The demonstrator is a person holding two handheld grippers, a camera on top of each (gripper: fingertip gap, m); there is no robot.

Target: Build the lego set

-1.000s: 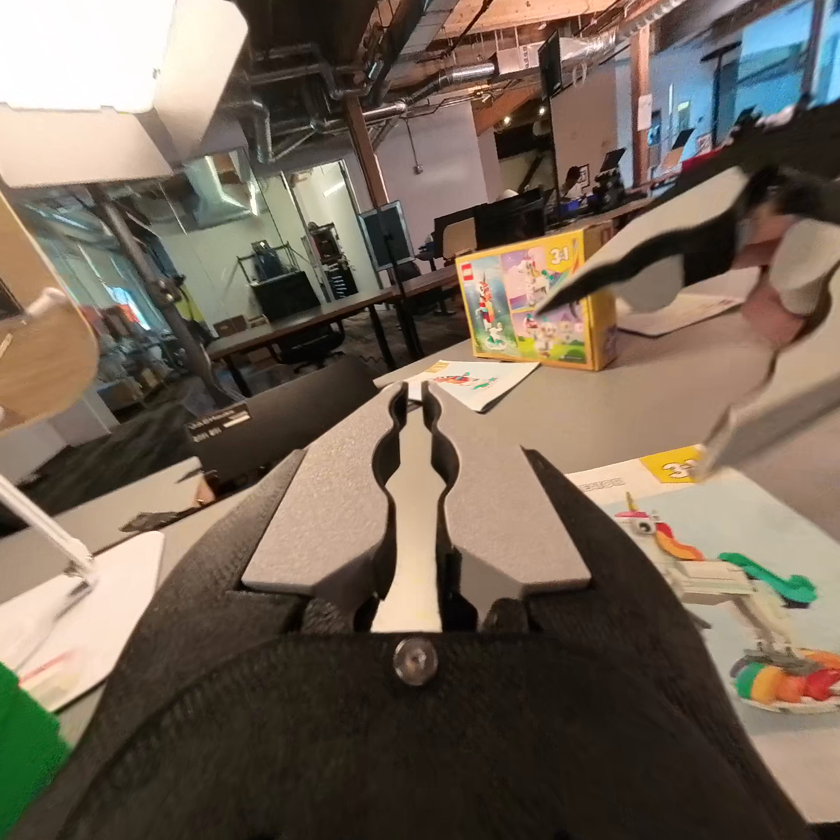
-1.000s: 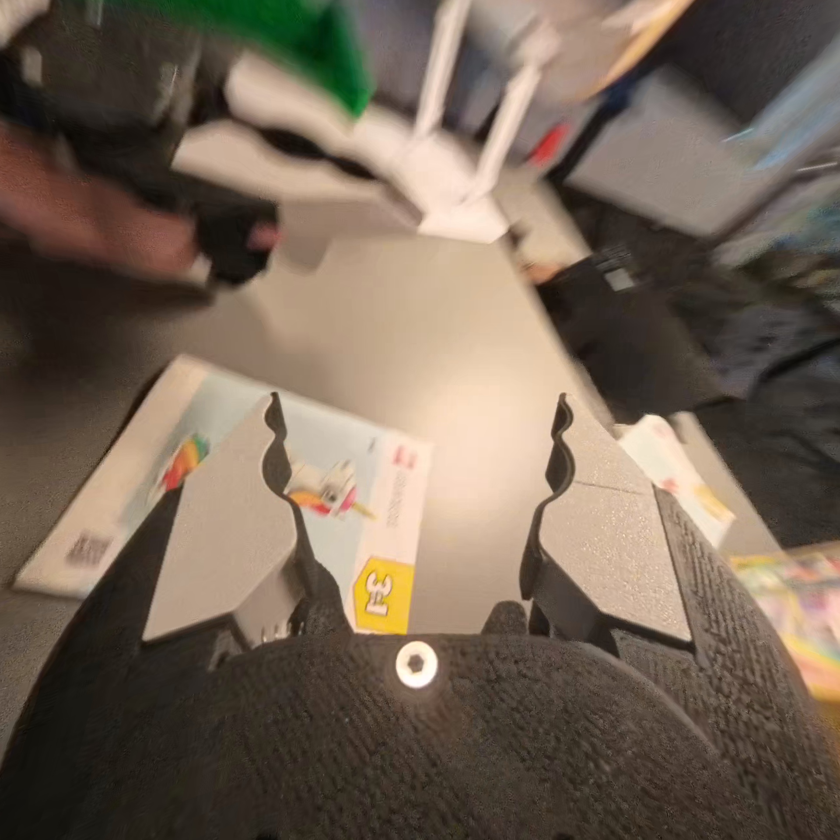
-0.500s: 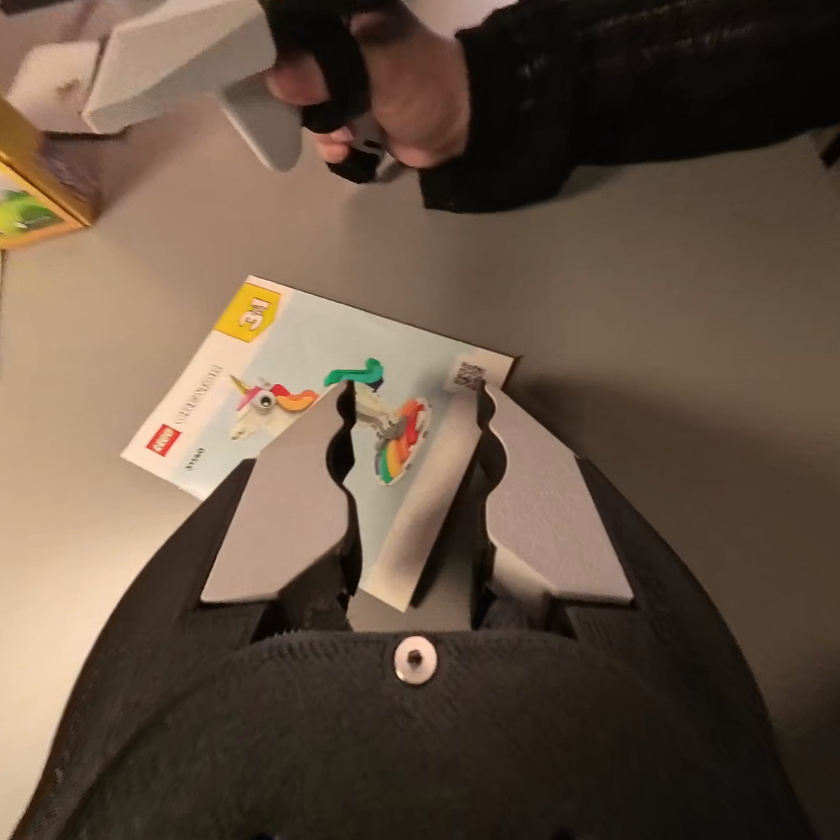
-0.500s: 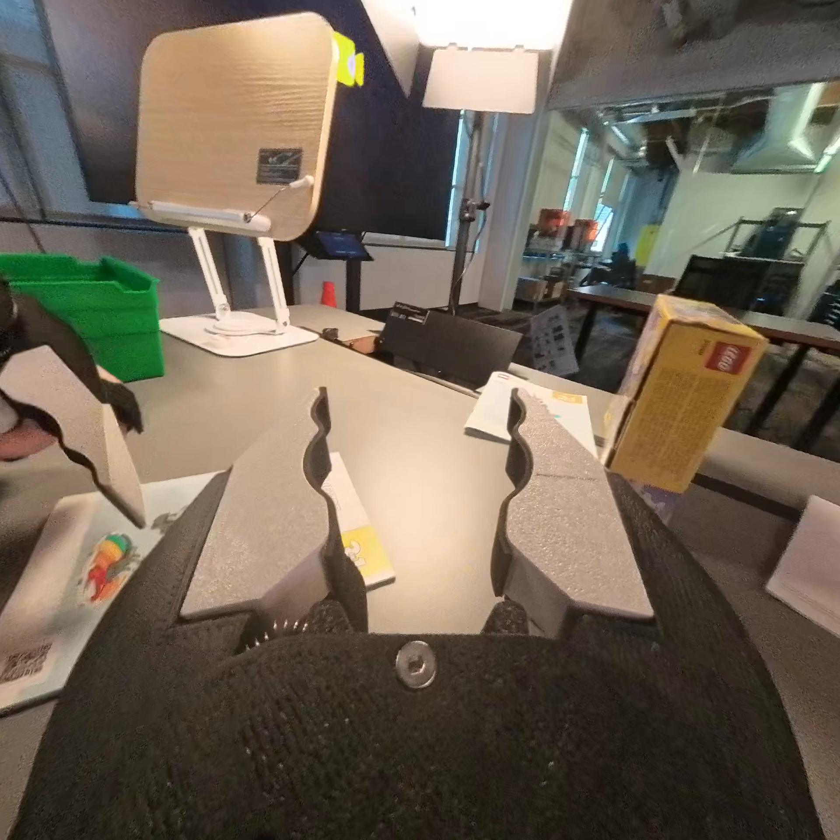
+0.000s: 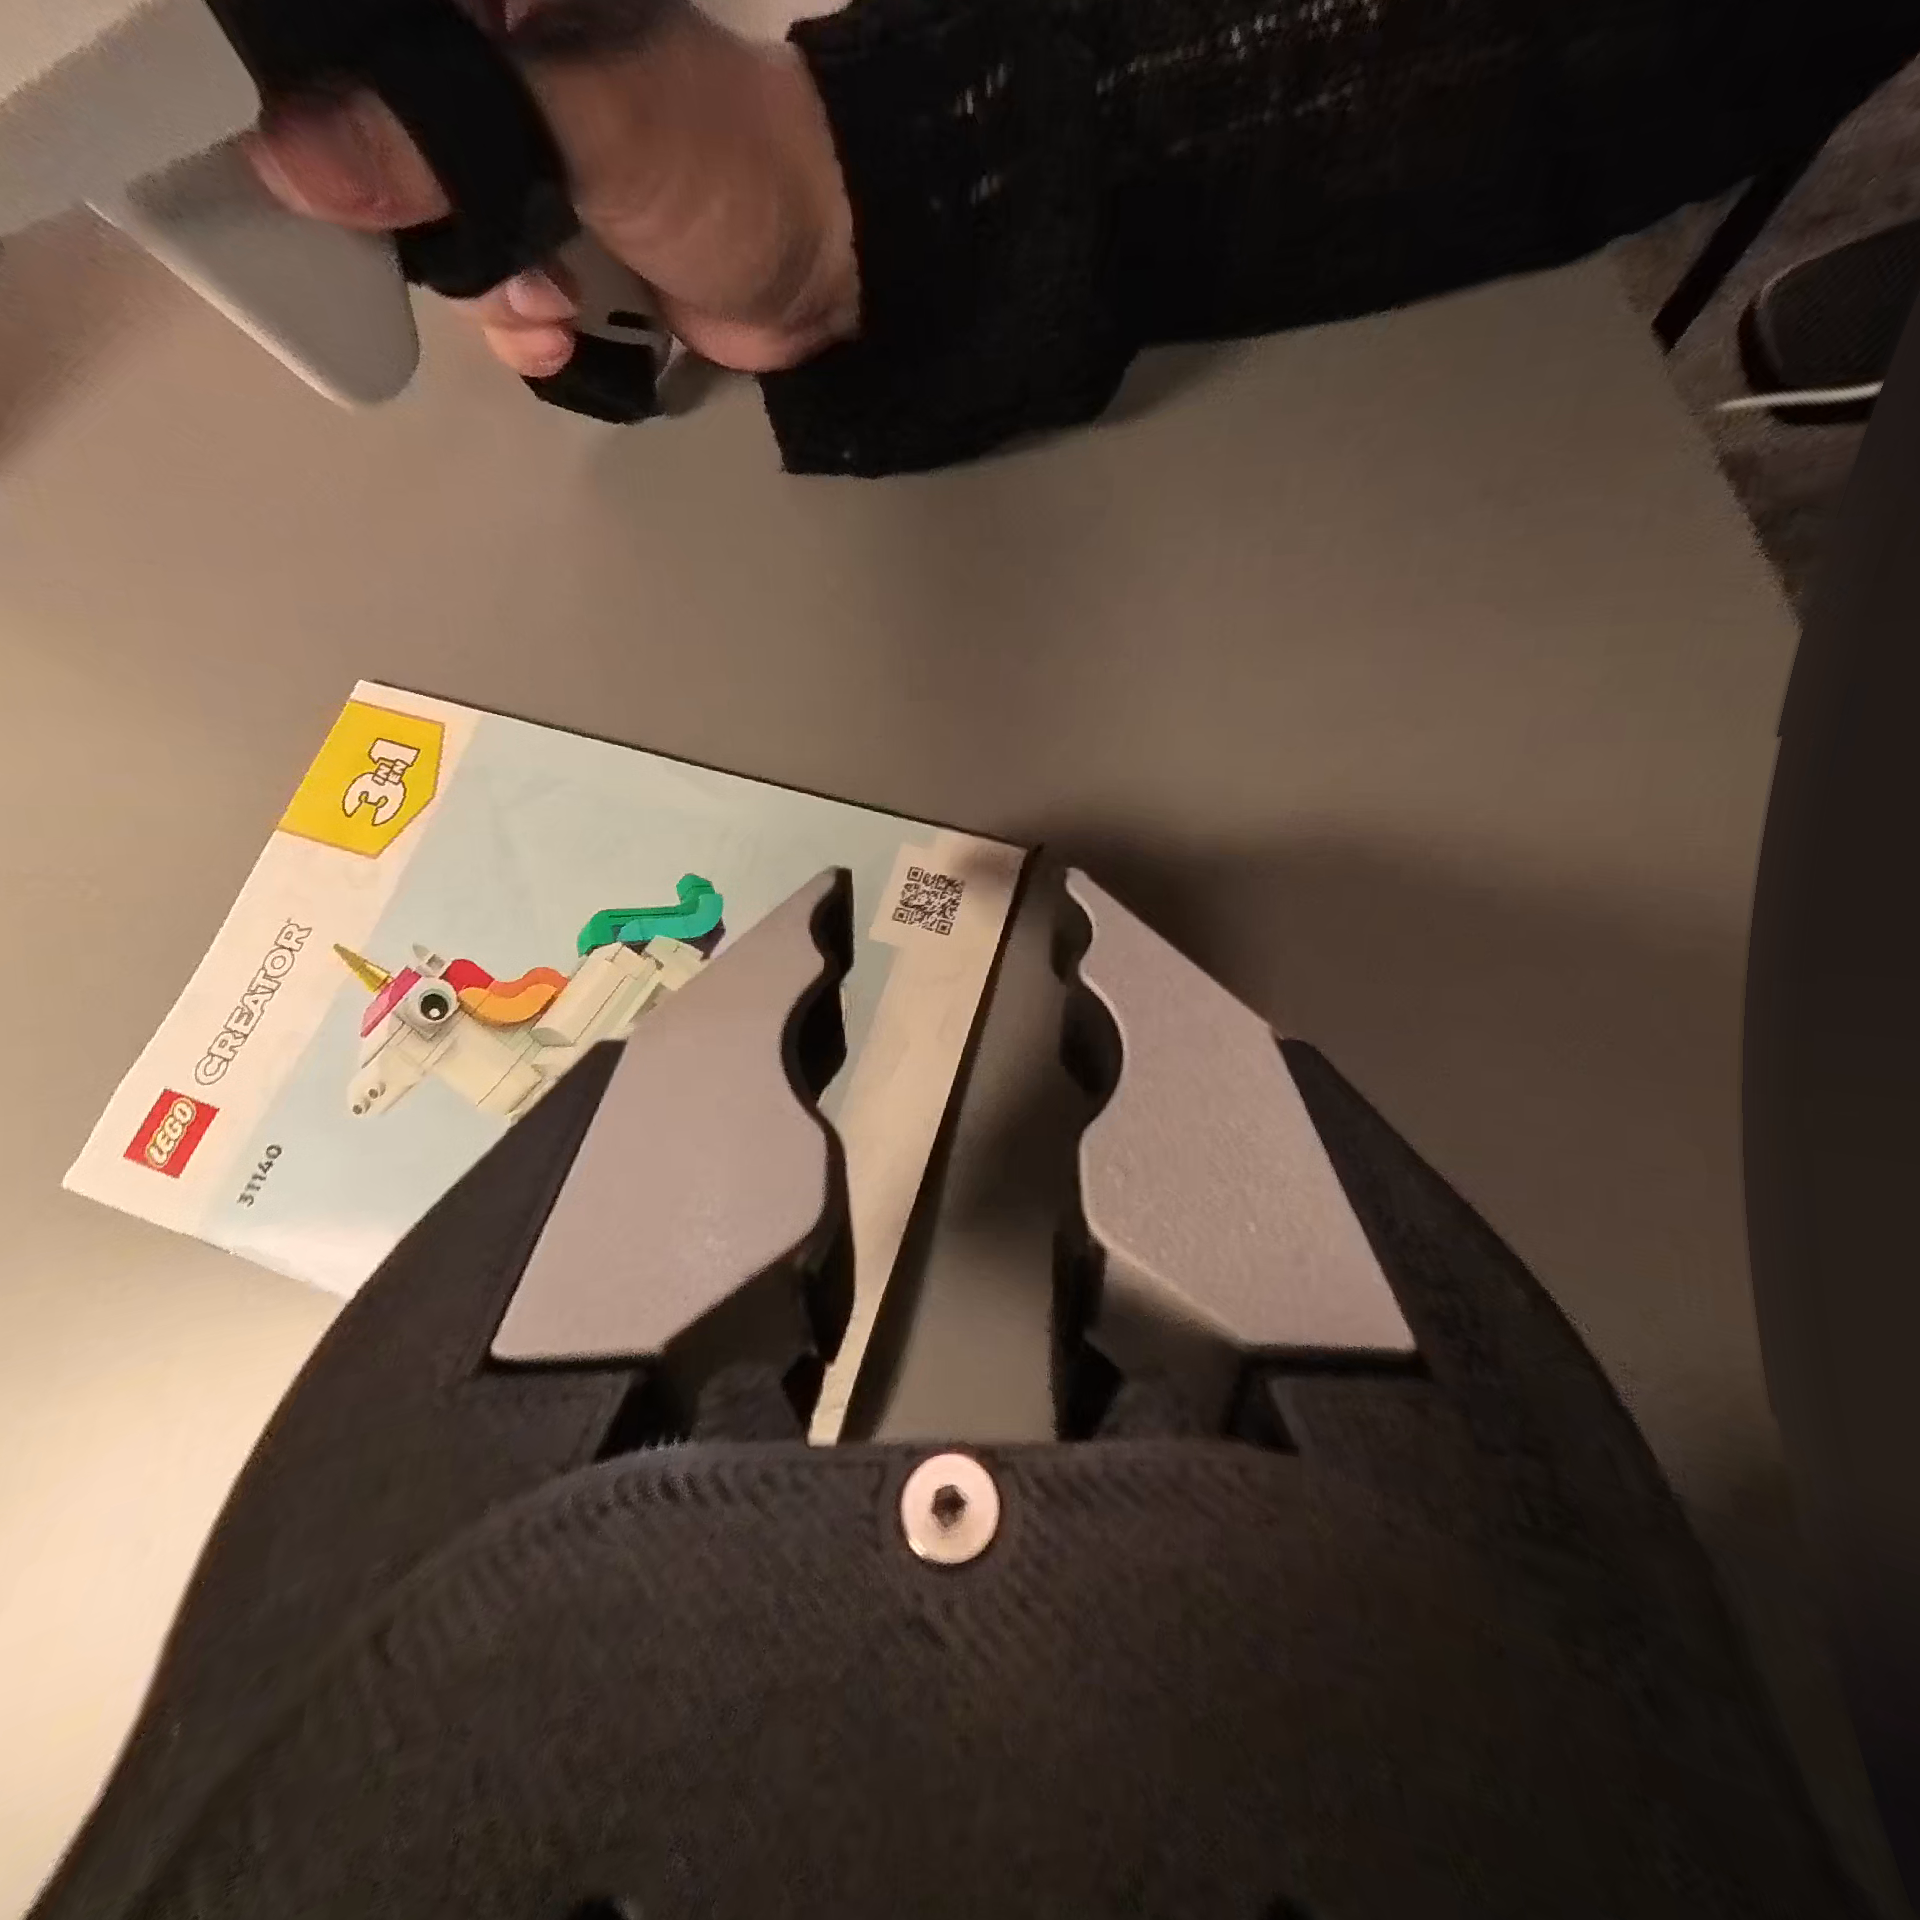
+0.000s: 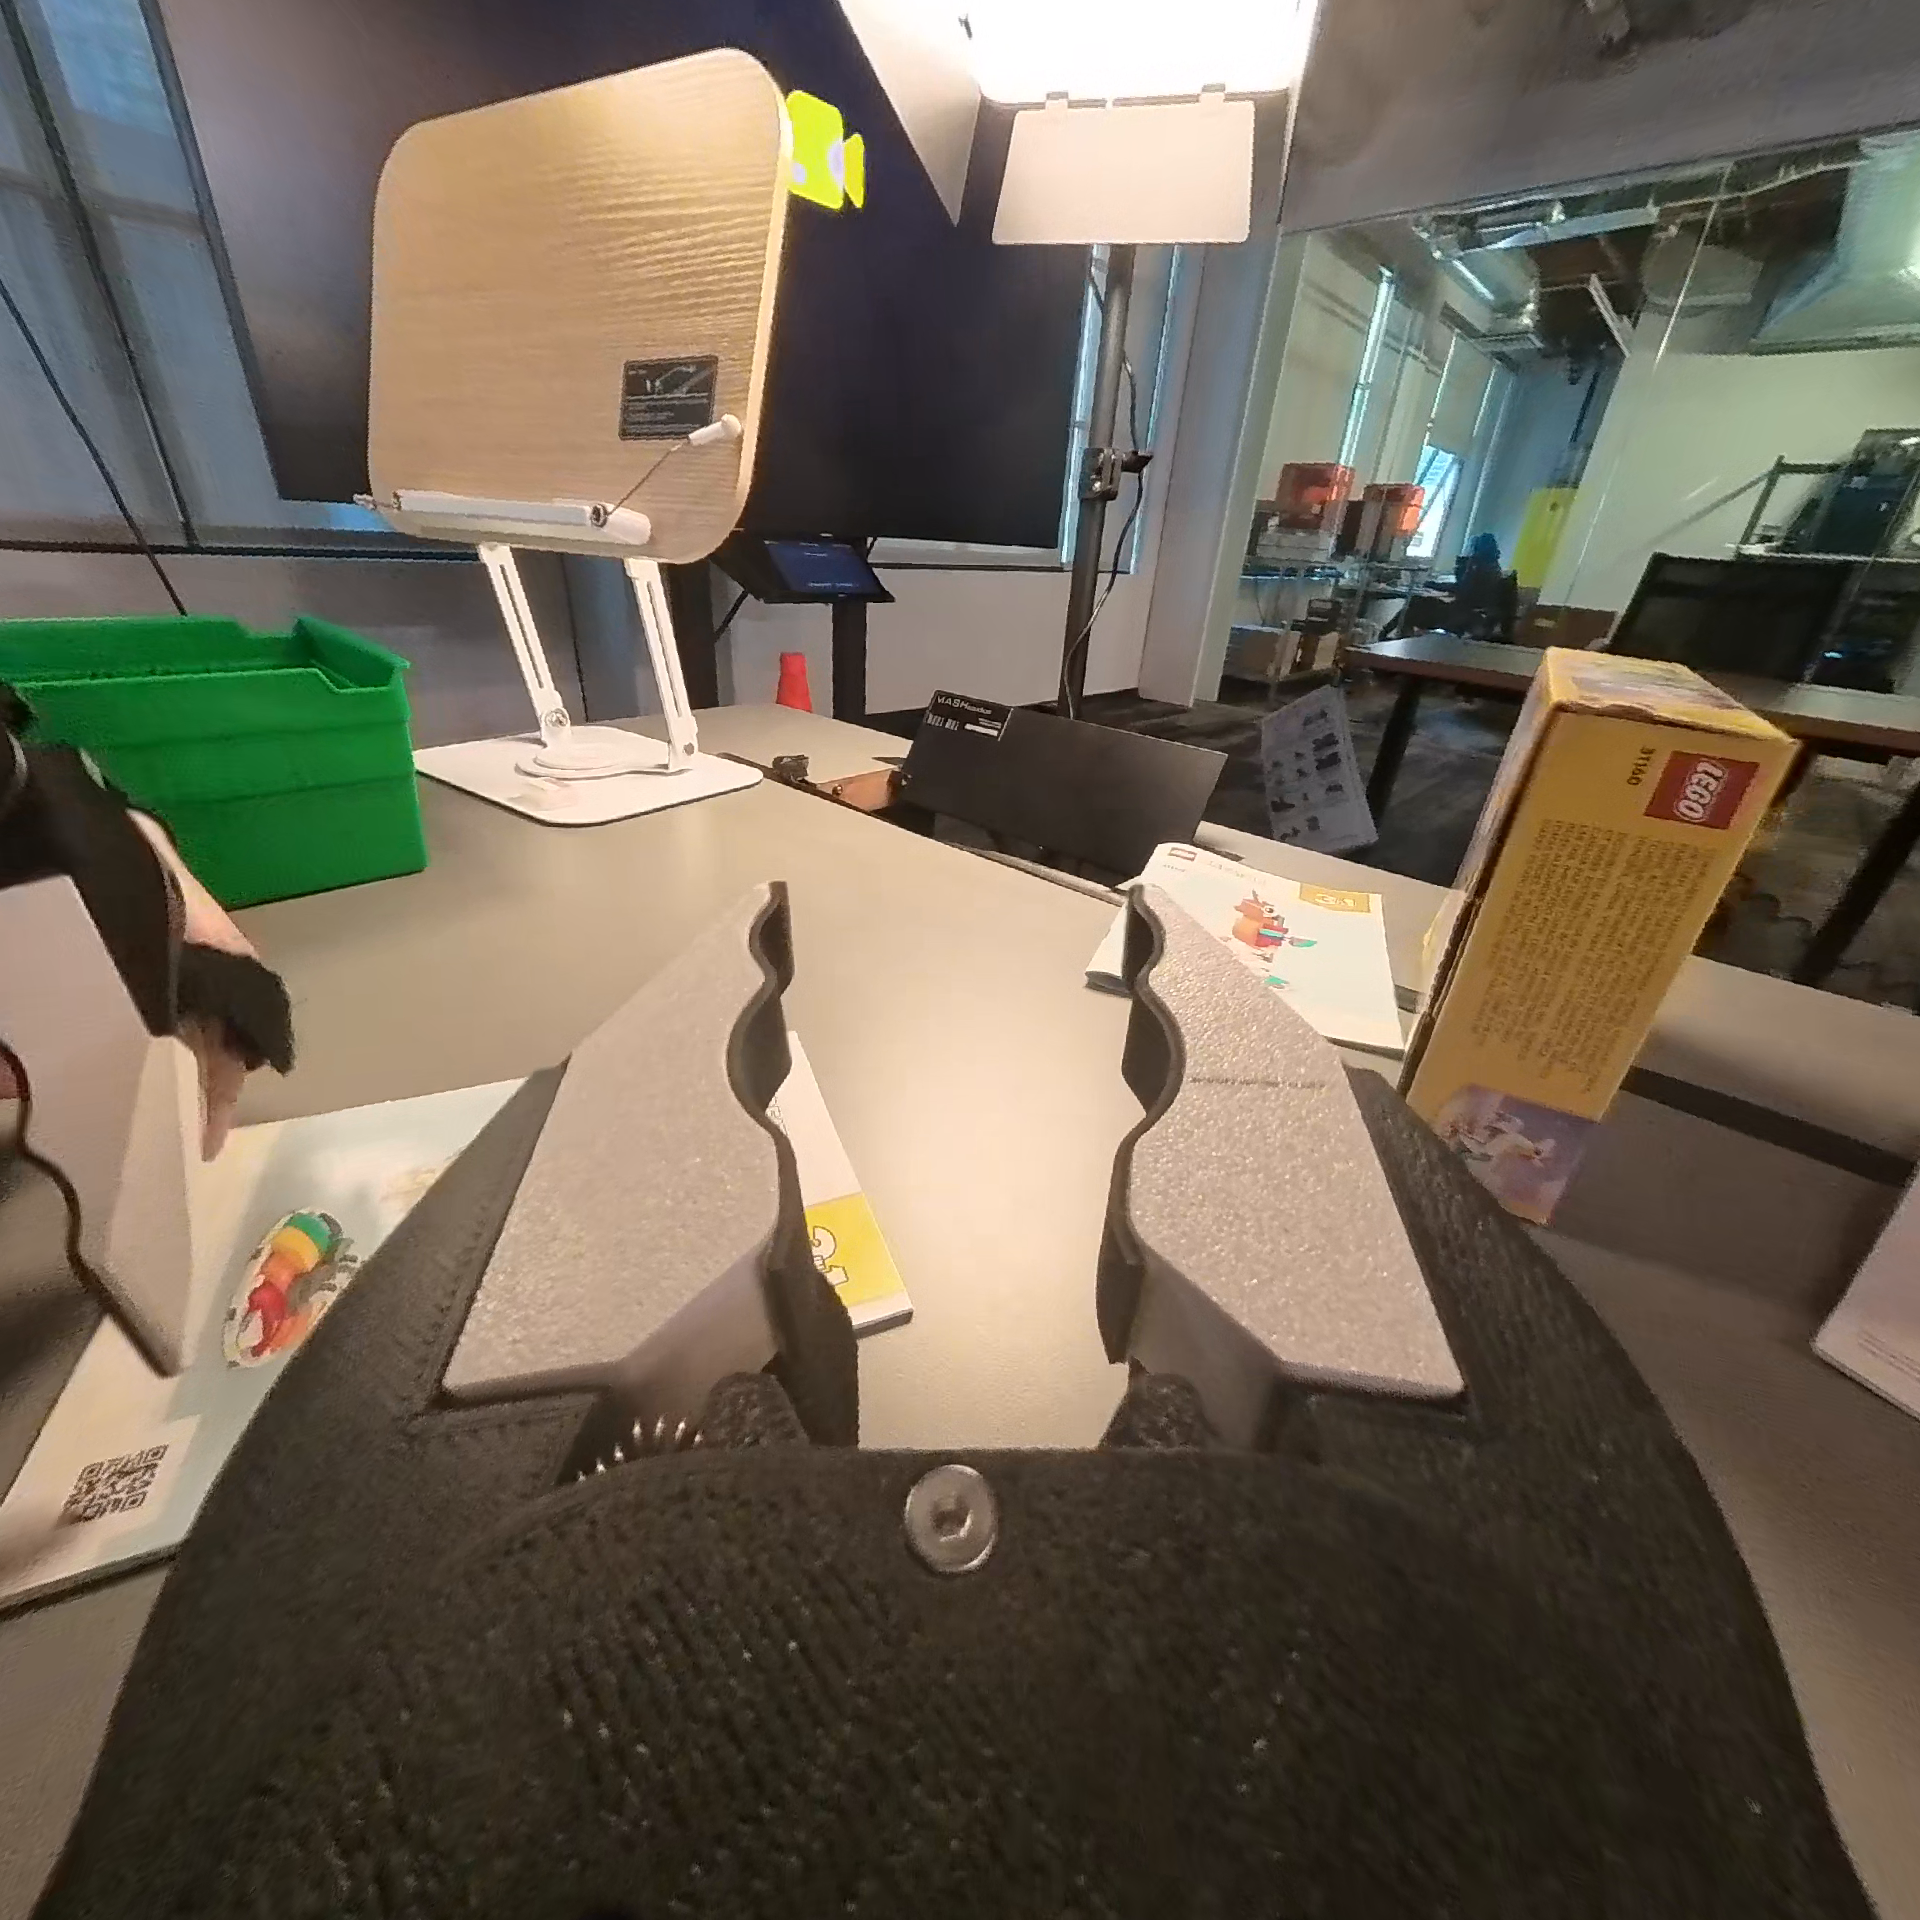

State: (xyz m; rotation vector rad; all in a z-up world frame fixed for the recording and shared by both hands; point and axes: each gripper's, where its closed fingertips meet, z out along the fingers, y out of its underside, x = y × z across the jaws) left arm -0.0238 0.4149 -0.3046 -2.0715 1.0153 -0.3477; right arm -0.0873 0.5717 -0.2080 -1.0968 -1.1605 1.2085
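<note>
An instruction booklet [image 5: 520, 935] with a unicorn on its cover lies flat on the grey table [image 5: 1247, 675]. My left gripper [image 5: 956, 883] points down at it, open and empty, with its jaws on either side of the booklet's right edge. The right wrist view shows one of its fingers [image 6: 156, 1195] just above the booklet [image 6: 343, 1153]. My right gripper [image 6: 954, 904] is open and empty, held level above the table beyond the booklet's yellow corner. The hand [image 5: 675, 208] holding it shows in the left wrist view. A yellow set box [image 6: 1558, 914] stands at the right.
A second booklet [image 6: 1299, 935] lies beside the box. Stacked green bins [image 6: 208, 748] and a wooden book stand [image 6: 571, 312] on a white base are at the back left. A black panel [image 6: 1060, 790] is at the table's far edge. White paper [image 6: 1870, 1340] lies far right.
My left gripper has opened and tipped down from level to over the booklet, then come closer to it. My right gripper has swung up from facing the table to level and narrowed a little.
</note>
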